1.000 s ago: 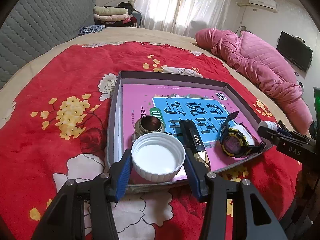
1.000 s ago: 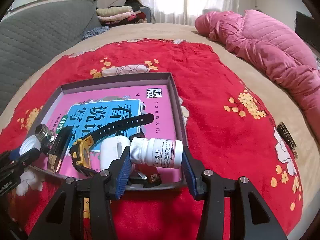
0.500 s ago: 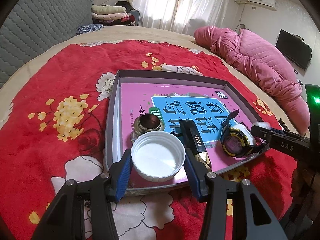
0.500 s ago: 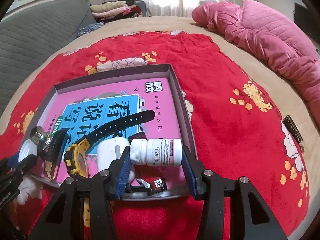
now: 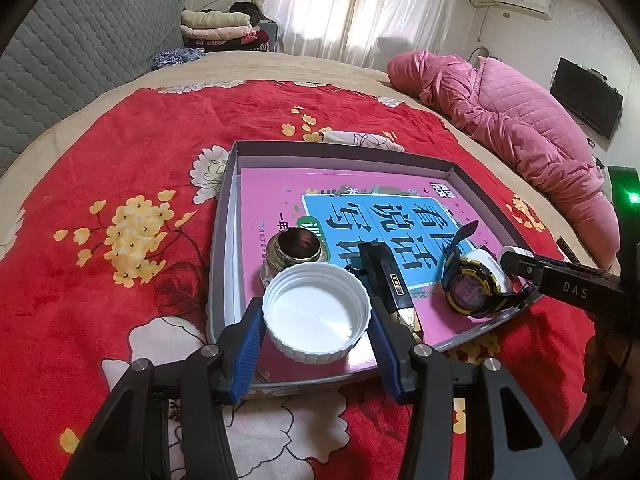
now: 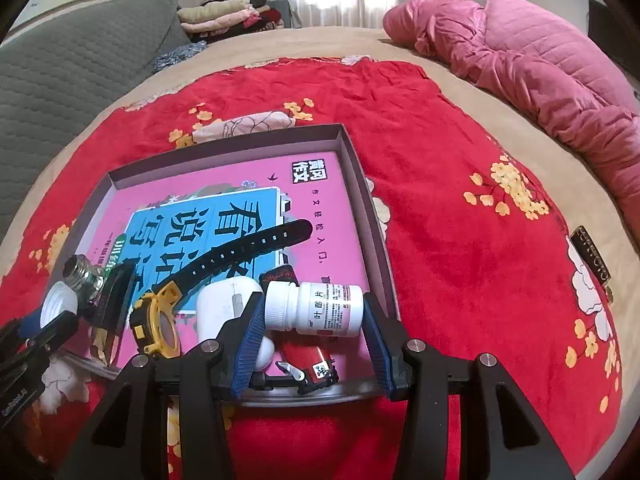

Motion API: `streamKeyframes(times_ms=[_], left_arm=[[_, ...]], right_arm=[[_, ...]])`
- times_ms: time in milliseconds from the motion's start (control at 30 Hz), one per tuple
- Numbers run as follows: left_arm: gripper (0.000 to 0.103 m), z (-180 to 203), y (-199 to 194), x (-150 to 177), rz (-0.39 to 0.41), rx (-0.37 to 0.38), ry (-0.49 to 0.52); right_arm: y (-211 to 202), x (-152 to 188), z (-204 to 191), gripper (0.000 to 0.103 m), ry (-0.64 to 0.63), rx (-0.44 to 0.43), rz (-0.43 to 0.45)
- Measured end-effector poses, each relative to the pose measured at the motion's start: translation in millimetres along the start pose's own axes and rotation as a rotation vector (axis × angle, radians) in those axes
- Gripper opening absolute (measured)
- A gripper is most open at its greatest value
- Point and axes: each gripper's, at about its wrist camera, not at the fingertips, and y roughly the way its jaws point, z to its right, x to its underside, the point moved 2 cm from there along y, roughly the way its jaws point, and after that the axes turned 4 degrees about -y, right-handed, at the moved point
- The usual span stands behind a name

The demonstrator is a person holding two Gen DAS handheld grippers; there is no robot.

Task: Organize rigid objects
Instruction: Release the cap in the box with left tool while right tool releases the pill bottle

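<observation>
The left tool (image 5: 316, 320) grips a white cap (image 5: 316, 316) over the tray's (image 5: 224, 240) near left corner. The right tool (image 6: 314, 326) clamps a white pill bottle (image 6: 314, 309) sideways above the near right corner. Both seem at the placing step: lower, then release. Near room is tight, with a watch (image 6: 160, 320), a white case (image 6: 224, 308) and a red item (image 6: 306, 362) crowding the bottle; the tray's far half on the book (image 5: 360, 196) lies open.
</observation>
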Motion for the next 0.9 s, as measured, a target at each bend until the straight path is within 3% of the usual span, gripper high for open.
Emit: streamKeyframes(times_ms=[900], left_arm=[[0.051,0.5,0.5,0.5,-0.006,-0.004,-0.001]], right_arm=[[-7.4,6.0,0.1,0.052,-0.007,-0.011,-0.013]])
